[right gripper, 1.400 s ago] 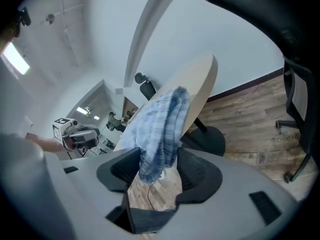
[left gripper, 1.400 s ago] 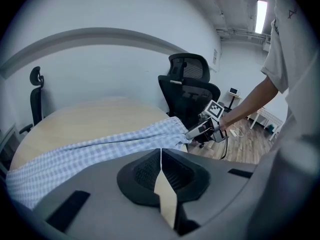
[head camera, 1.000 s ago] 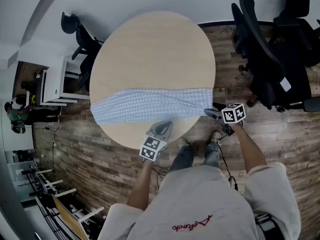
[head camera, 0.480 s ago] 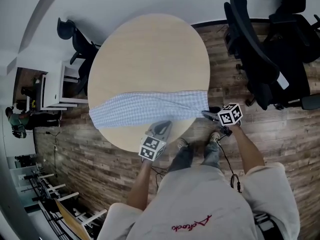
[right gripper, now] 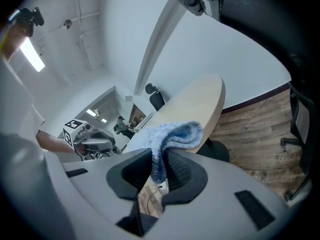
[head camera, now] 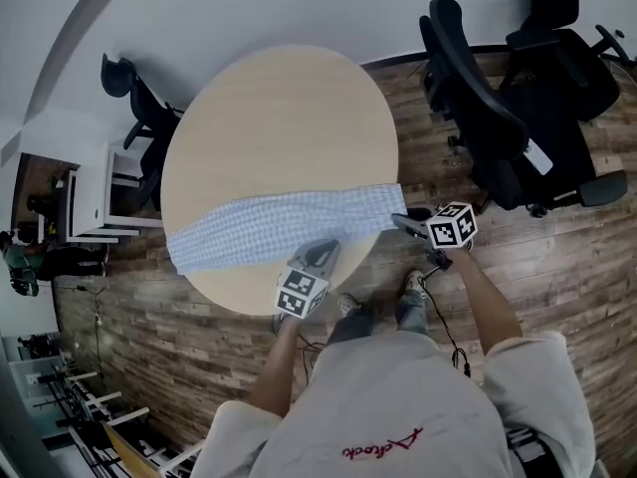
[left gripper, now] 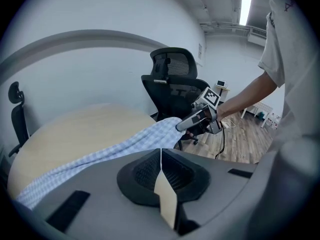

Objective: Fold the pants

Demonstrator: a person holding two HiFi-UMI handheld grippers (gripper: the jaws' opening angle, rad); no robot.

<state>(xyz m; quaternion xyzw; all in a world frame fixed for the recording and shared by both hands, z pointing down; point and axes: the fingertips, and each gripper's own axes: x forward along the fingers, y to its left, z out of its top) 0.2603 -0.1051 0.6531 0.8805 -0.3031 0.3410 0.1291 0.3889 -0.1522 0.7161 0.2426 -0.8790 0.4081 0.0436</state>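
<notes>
The right tool (head camera: 400, 221) is grasping the right end of the blue checked pants (head camera: 269, 225). Its jaws have just been closing, and the cloth is bunching between them at the rim of the round surface (head camera: 284, 108). The left tool (head camera: 323, 251) is staying clenched, jaws pressed together. Its tip is sitting at the near edge of the pants, close to the surface's near rim.

The pants are lying stretched in a long band across the near part of the surface, with the left end reaching the left rim. The larger part of the surface is lying beyond them. A black office chair (head camera: 483, 118) is standing on the wooden floor (head camera: 557, 257) near the right tool.
</notes>
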